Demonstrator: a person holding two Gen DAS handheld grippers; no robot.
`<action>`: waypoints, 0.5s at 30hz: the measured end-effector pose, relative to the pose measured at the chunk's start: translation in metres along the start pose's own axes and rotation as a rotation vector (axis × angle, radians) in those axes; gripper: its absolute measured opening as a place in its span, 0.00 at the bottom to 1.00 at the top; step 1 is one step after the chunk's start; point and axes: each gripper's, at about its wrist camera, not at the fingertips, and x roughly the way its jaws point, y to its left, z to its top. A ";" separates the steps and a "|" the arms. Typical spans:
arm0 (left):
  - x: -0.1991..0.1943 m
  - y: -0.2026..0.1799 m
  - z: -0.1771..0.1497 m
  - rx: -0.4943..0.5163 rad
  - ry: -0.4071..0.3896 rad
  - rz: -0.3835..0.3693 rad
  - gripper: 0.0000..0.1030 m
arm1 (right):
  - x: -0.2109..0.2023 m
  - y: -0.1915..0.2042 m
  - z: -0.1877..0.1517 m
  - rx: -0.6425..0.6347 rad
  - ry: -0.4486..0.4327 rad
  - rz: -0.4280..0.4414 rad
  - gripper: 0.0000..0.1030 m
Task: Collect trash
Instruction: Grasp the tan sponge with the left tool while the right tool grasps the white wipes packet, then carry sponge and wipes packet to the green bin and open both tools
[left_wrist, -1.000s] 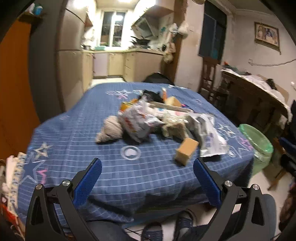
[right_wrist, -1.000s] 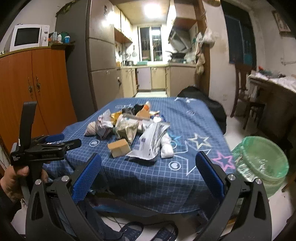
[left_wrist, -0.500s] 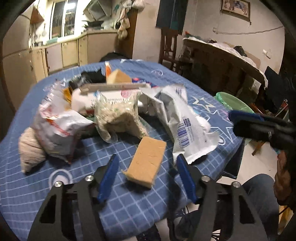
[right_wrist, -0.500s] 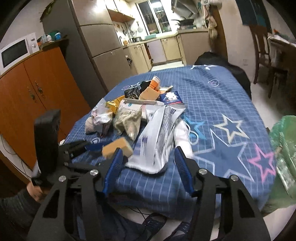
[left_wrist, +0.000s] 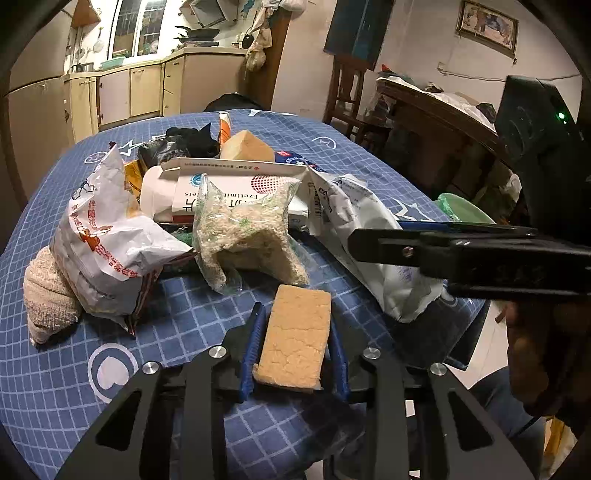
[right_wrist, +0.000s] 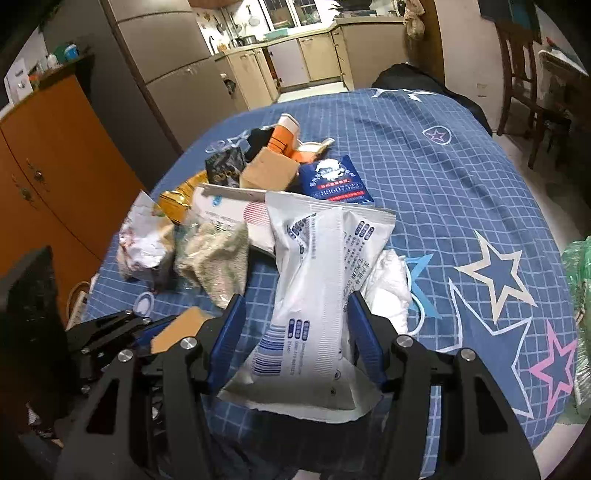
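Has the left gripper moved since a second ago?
Yes. The left gripper has come forward over the blue tablecloth, past the heart circle, to the tan sponge; its jaws have just been closing and now press its sides.

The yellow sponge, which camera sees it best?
The left wrist view: the sponge lies whole between the left gripper's fingers. The right wrist view catches only a corner of it, behind the other gripper.
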 end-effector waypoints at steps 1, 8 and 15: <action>-0.002 0.000 -0.003 -0.001 -0.002 0.002 0.30 | 0.000 0.001 -0.001 -0.009 -0.002 -0.010 0.40; -0.013 -0.003 -0.010 -0.036 -0.027 0.037 0.27 | -0.012 0.000 -0.007 -0.027 -0.069 -0.027 0.30; -0.055 -0.008 -0.003 -0.064 -0.131 0.090 0.27 | -0.065 0.012 -0.014 -0.083 -0.224 -0.051 0.29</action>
